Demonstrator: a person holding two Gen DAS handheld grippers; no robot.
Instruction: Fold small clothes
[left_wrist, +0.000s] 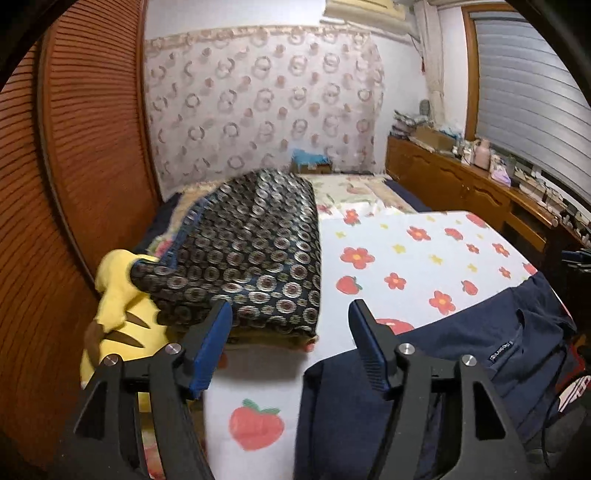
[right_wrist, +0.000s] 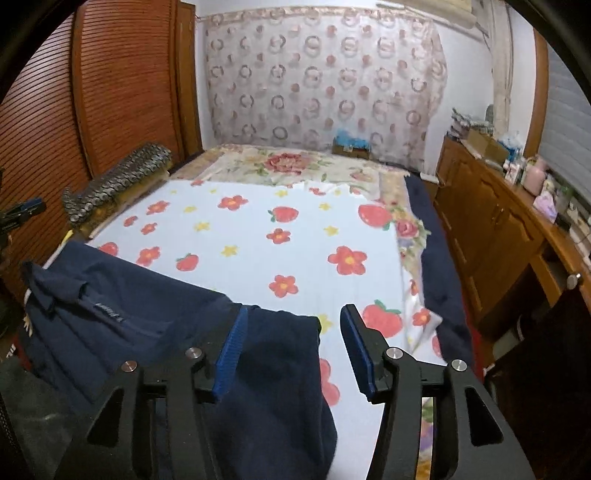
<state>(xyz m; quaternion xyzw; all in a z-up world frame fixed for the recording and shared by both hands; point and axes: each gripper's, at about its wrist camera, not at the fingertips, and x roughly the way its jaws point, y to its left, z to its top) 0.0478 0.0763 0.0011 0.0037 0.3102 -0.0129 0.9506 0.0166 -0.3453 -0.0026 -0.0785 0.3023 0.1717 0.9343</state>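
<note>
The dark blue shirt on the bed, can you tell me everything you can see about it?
The navy shirt looks like soft cotton with a collar and a small label. It lies crumpled and unfolded at the near edge of the flowered sheet, partly hanging off. The right gripper and left gripper hover open above it; neither is clearly gripping it.

Navy garment (right_wrist: 147, 317) lies rumpled at the bed's near edge
</note>
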